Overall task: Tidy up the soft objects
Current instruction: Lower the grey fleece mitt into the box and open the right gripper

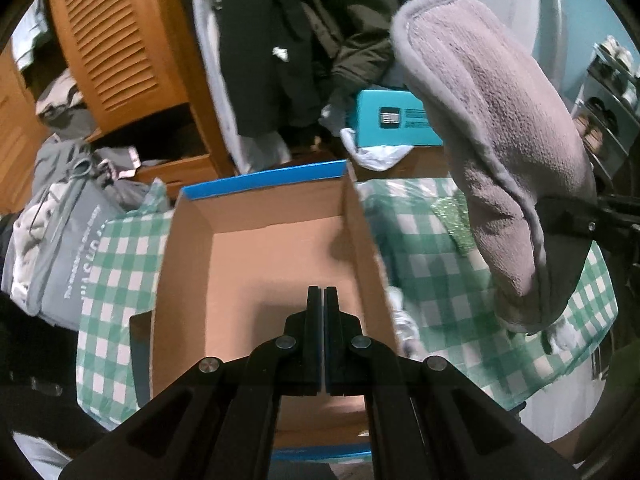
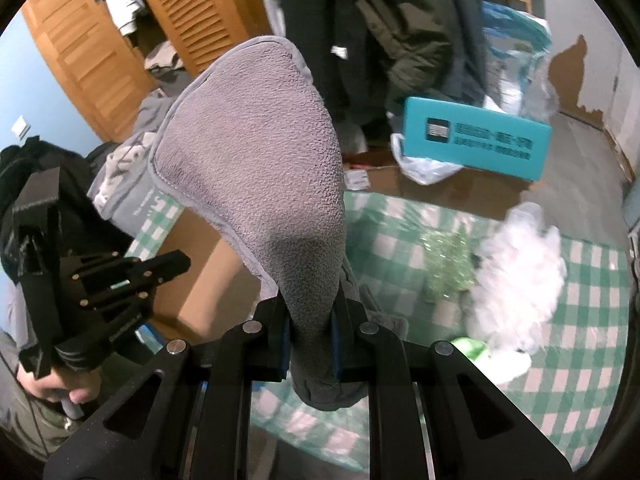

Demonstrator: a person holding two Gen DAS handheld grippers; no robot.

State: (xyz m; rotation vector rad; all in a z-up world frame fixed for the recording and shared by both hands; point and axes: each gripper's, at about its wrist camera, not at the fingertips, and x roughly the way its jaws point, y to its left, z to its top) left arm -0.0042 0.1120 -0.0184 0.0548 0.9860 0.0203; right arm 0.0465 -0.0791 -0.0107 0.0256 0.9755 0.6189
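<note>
Two grippers: I am clamping the grey slipper [image 2: 260, 168] in the right gripper [image 2: 310, 344], raised beside the cardboard box [image 1: 256, 216]; the left gripper [image 1: 322, 312] is hovering fully closed, empty, over it.

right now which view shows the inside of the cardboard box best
The left wrist view: it looks straight down into the open, empty cardboard box. In the right wrist view the grey slipper hides most of it, leaving one outer side.
</note>
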